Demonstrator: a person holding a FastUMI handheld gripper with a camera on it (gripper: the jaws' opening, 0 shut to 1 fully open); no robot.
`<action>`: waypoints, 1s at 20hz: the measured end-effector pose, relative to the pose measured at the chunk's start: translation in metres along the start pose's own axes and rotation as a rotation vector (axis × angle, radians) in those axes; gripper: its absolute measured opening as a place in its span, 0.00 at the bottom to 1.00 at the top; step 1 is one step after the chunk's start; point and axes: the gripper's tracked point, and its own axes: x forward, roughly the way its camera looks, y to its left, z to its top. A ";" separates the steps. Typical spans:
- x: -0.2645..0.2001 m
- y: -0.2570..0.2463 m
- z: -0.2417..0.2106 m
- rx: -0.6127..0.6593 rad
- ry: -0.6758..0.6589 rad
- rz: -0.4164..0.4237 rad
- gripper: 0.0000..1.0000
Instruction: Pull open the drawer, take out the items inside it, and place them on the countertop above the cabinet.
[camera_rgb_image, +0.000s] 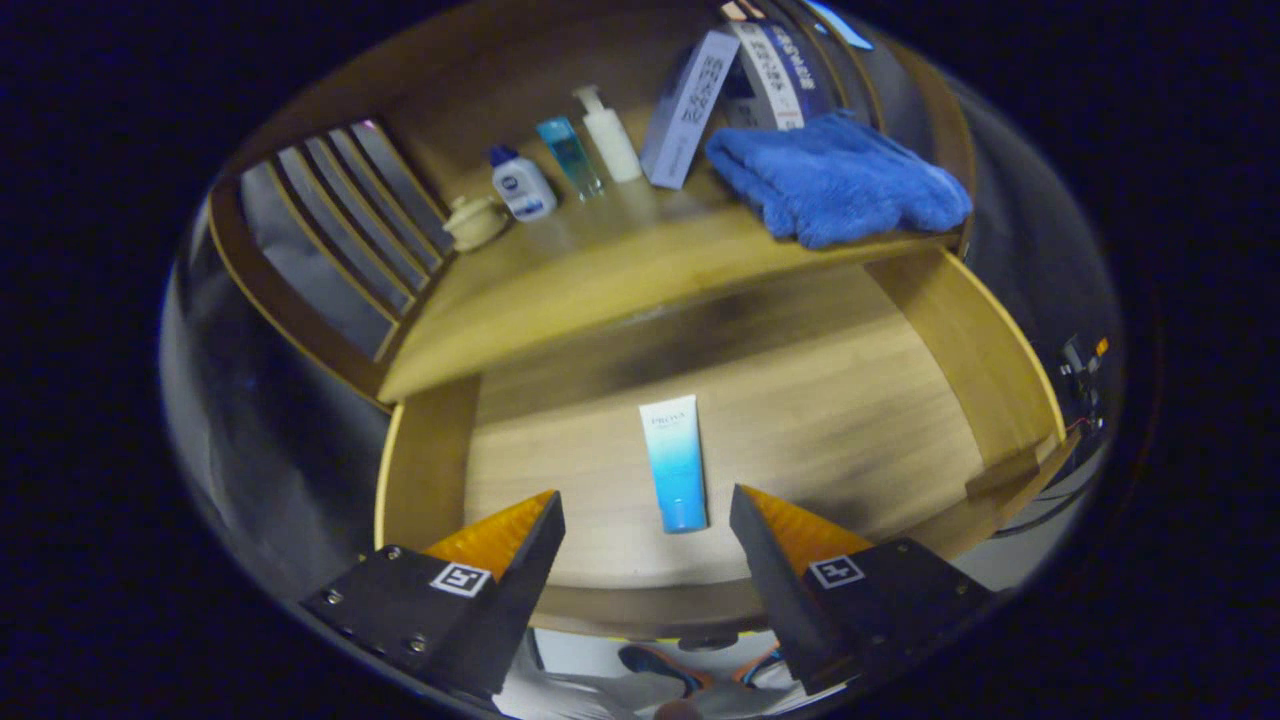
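Drawer (940, 330) open; gripper (647, 515) spread, empty, above tube (675, 462) mid-floor. Next, likely: descend, straddle tube, pinch, lift to countertop (600, 270).

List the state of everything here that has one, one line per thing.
Wooden drawer: pulled open.
Blue-and-white squeeze tube: lying flat on the drawer floor, cap toward the tool.
Tool: open, fingers apart, tube just ahead between them, not touching.
Blue fluffy towel: folded on the wooden countertop.
White pump bottle: upright.
White box: standing, leaning.
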 end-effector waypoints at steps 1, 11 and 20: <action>0.008 0.002 -0.003 -0.007 0.045 -0.010 0.99; 0.060 -0.014 -0.009 -0.090 0.189 -0.160 0.68; 0.049 0.008 0.000 -0.198 0.068 -0.033 0.41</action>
